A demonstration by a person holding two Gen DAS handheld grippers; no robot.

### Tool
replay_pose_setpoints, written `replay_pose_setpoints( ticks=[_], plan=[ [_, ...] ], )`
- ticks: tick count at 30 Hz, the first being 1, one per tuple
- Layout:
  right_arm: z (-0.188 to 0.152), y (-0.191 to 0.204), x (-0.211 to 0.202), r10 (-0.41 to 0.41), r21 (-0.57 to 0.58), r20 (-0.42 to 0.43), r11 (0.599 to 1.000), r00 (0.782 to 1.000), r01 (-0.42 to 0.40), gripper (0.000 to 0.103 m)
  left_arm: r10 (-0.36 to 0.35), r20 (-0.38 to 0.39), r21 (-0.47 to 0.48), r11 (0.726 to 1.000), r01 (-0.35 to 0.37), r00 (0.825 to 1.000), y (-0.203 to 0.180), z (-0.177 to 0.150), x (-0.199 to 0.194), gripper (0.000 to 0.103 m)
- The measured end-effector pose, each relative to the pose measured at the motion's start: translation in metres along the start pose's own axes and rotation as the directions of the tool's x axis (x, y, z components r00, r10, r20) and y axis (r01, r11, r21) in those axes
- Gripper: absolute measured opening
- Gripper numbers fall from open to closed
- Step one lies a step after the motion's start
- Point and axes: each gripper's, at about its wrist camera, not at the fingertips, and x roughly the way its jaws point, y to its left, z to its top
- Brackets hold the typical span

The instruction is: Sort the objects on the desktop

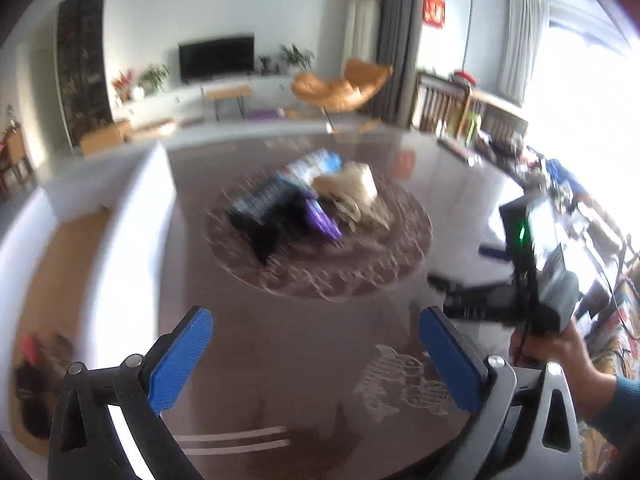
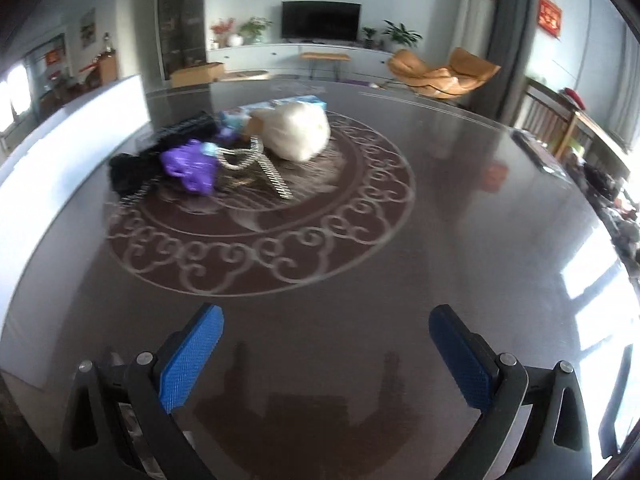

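Observation:
A pile of objects lies at the middle of a dark round table point(image 2: 440, 240): a white bag point(image 2: 300, 132), a purple plastic item point(image 2: 192, 164), a black bundle point(image 2: 132, 168), a black ribbed item point(image 2: 184, 128), a blue-and-white package point(image 2: 280, 104) and metal combs point(image 2: 272, 176). The pile also shows blurred in the left wrist view point(image 1: 304, 200). My left gripper point(image 1: 316, 356) is open and empty, short of the pile. My right gripper point(image 2: 326, 356) is open and empty above the near table. It shows from the side in the left wrist view point(image 1: 472, 300).
A white box or panel point(image 2: 72, 144) stands along the table's left side. A dark flat item point(image 2: 536, 152) lies at the far right edge. Cluttered shelves point(image 1: 560, 184) are to the right. A TV point(image 2: 320, 20) and orange chair point(image 2: 440, 72) stand beyond the table.

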Motion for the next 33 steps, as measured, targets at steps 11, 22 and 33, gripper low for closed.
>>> replay_pose_setpoints(
  ticks=[11,22,33],
  plan=[
    [0.001,-0.036,0.022,0.036,0.075,-0.107,0.997,0.994,-0.028,0.103,0.157,-0.168,-0.061,0.984,-0.169,0.973,-0.003,-0.004,0.130,0.103],
    [-0.006,-0.030,0.016,0.040,0.098,-0.085,0.995,0.996,-0.031,0.103,0.186,-0.149,-0.091,0.975,-0.201,0.971,0.010,0.029,0.171,0.103],
    [-0.006,-0.029,0.015,0.039,0.098,-0.087,0.995,0.995,-0.031,0.103,0.186,-0.150,-0.092,0.975,-0.201,0.971,0.009,0.033,0.169,0.103]
  ],
)
